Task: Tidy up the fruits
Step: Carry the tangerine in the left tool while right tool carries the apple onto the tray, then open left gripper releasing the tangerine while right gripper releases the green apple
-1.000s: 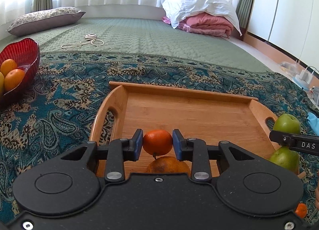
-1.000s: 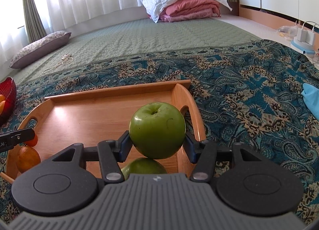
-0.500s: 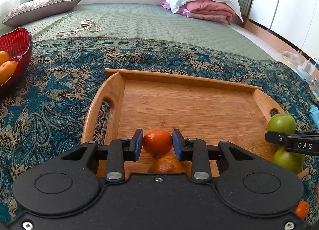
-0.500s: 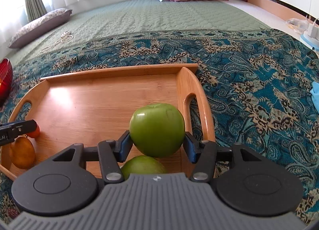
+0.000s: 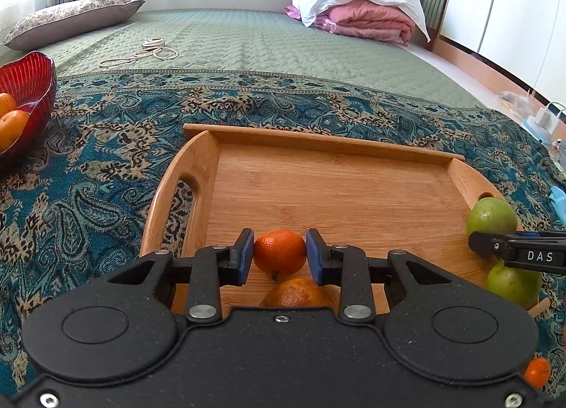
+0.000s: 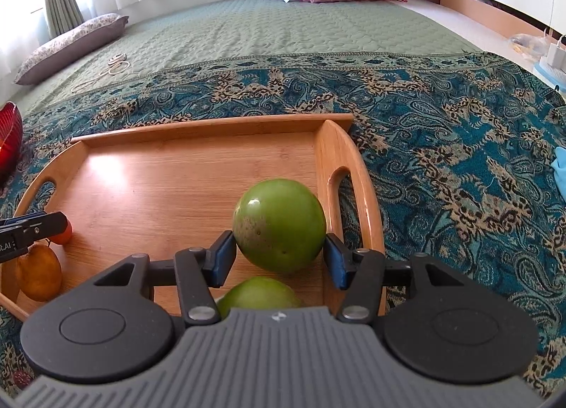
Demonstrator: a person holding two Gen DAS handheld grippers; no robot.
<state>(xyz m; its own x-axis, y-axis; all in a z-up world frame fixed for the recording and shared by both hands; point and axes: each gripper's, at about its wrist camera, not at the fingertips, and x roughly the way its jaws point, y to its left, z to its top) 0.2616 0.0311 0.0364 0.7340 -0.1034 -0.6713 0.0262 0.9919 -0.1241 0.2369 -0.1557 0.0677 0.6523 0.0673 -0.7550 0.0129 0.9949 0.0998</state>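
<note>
A wooden tray (image 5: pixel 318 188) lies on the patterned blanket. My left gripper (image 5: pixel 279 255) is shut on a small orange mandarin (image 5: pixel 279 251) low over the tray's near left corner, above a larger orange (image 5: pixel 297 296) lying on the tray. In the right wrist view my right gripper (image 6: pixel 279 254) has its jaws parted around a green apple (image 6: pixel 279 224), which sits on the tray (image 6: pixel 177 174) by the right handle; small gaps show at both pads. A second green apple (image 6: pixel 258 296) lies just below it. Both apples (image 5: pixel 491 217) also show in the left wrist view.
A red glass bowl (image 5: pixel 32 89) with oranges stands at the far left. A small mandarin (image 5: pixel 536 372) lies on the blanket at the lower right. A pillow (image 5: pixel 70 19), a cord (image 5: pixel 148 51) and folded bedding (image 5: pixel 364 15) lie on the bed behind.
The right gripper's jaws have opened and the green apple has dropped onto the tray, rolled over. The left gripper has lowered slightly, still holding the mandarin.
</note>
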